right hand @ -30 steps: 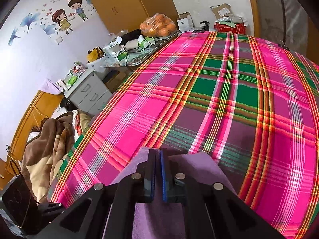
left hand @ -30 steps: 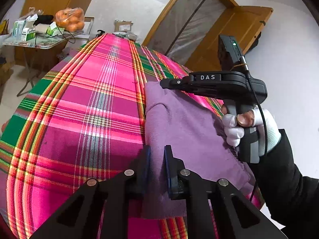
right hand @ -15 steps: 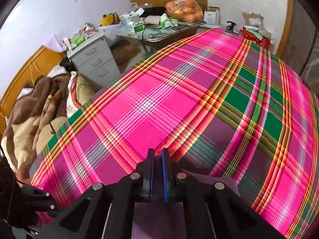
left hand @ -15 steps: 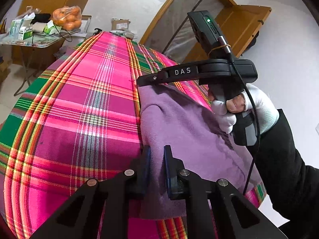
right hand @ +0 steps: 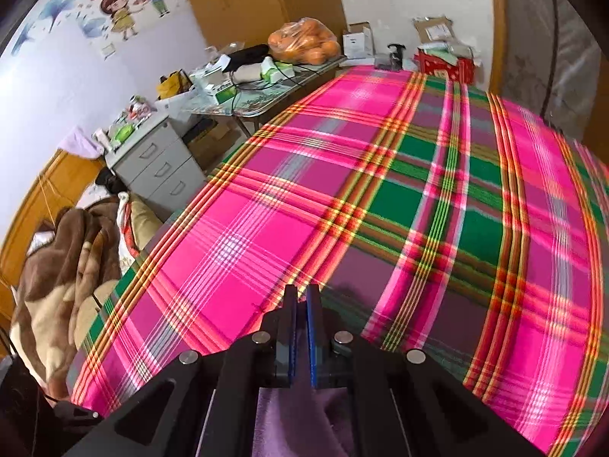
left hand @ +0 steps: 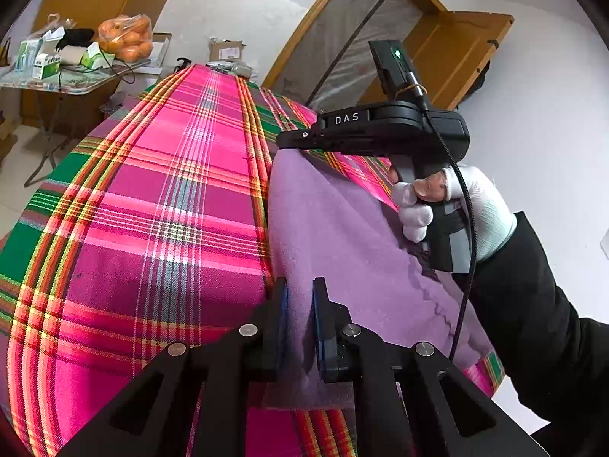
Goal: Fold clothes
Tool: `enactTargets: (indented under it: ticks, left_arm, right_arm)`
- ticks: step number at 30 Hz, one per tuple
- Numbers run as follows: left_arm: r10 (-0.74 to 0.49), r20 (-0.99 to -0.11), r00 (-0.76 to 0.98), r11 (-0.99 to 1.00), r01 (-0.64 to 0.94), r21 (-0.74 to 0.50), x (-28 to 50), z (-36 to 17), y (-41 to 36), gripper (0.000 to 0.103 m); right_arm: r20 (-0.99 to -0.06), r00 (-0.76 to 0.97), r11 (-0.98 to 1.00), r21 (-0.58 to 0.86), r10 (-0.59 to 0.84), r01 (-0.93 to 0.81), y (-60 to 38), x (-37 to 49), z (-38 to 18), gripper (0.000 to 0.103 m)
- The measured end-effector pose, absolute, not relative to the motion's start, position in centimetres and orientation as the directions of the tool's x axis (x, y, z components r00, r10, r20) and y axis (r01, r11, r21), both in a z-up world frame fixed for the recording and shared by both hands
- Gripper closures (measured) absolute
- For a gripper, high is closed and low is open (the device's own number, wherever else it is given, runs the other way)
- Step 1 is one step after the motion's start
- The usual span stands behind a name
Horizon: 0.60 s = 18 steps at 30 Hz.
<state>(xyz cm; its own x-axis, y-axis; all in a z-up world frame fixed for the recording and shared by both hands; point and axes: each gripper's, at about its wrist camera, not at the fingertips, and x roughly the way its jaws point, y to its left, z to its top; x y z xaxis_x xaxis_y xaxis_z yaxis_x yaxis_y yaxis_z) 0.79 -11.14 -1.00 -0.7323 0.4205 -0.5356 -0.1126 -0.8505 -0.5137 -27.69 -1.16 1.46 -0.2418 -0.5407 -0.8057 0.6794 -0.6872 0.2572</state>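
We hold two grippers over a bed covered in a bright pink, green and red plaid sheet (left hand: 171, 198). A purple cloth (left hand: 342, 236) lies on the sheet near its right edge, stretched between our two tools. The left gripper (left hand: 300, 304) pinches the near edge of the cloth, with purple fabric filling the narrow gap between its jaws. The right gripper (right hand: 300, 304), held in a white-gloved hand (left hand: 449, 205), has its jaws pressed nearly together on the far end of the cloth; from its own camera we see purple fabric bunched below and between the fingers. The cloth looks soft and fleecy, and its right side sits very near the edge of the bed. We judge the main risk to be a slip: only a little fabric is caught in each pinch, so a sharp pull could free one corner and let the fold collapse. If the two tools move unevenly, the cloth could twist or crease. Its loose right side could also slide off the bed. The plaid sheet might drag and wrinkle underneath.
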Motion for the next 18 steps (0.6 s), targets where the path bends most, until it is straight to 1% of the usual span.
enactTargets:
  ticks: [3, 4, 6, 8, 10, 12, 13, 14, 16, 18]
  left_arm:
    - [0.433, -0.532, -0.728, -0.84, -0.111, -0.531, 0.8, -1.1, -11.4, 0.091]
    - [0.437, -0.53, -0.727, -0.836, -0.11, -0.538, 0.8, -1.1, -11.4, 0.091]
    - [0.445, -0.526, -0.724, -0.828, -0.11, -0.549, 0.7, -1.1, -11.6, 0.091]
    - [0.45, -0.524, -0.723, -0.824, -0.11, -0.556, 0.6, -1.2, -11.7, 0.091]
    - [0.451, -0.523, -0.723, -0.822, -0.109, -0.559, 0.7, -1.2, -11.8, 0.091]
    - [0.451, -0.523, -0.723, -0.822, -0.108, -0.559, 0.8, -1.2, -11.7, 0.091]
    - [0.45, -0.524, -0.723, -0.823, -0.108, -0.558, 0.8, -1.1, -11.7, 0.091]
    - [0.449, -0.524, -0.723, -0.823, -0.107, -0.558, 0.8, -1.1, -11.7, 0.091]
    - [0.449, -0.525, -0.722, -0.822, -0.104, -0.56, 0.7, -1.1, -11.7, 0.091]
    - [0.451, -0.526, -0.721, -0.82, -0.103, -0.563, 0.7, -1.1, -11.8, 0.091]
  right_arm:
    - [-0.792, -0.224, -0.684, 0.302, -0.567, 0.664, 0.0, -27.3, 2.1, 0.096]
    - [-0.777, -0.232, -0.676, 0.309, -0.585, 0.669, 0.7, -26.6, 2.7, 0.095]
    - [-0.746, -0.239, -0.655, 0.328, -0.622, 0.68, 2.0, -25.3, 3.9, 0.095]
    - [-0.723, -0.21, -0.618, 0.36, -0.658, 0.699, 3.2, -23.7, 4.1, 0.095]
    - [-0.737, -0.182, -0.613, 0.369, -0.651, 0.698, 4.4, -22.8, 2.9, 0.095]
    - [-0.772, -0.19, -0.667, 0.365, -0.607, 0.65, 6.0, -23.4, 0.7, 0.101]
    - [-0.77, -0.194, -0.69, 0.39, -0.607, 0.61, 7.1, -24.1, 0.2, 0.103]
    - [-0.758, -0.206, -0.708, 0.425, -0.619, 0.564, 8.5, -24.8, -0.1, 0.103]
    - [-0.732, -0.253, -0.728, 0.451, -0.632, 0.516, 10.4, -25.1, 0.6, 0.099]
    - [-0.693, -0.276, -0.708, 0.471, -0.666, 0.526, 11.4, -24.1, 1.7, 0.099]
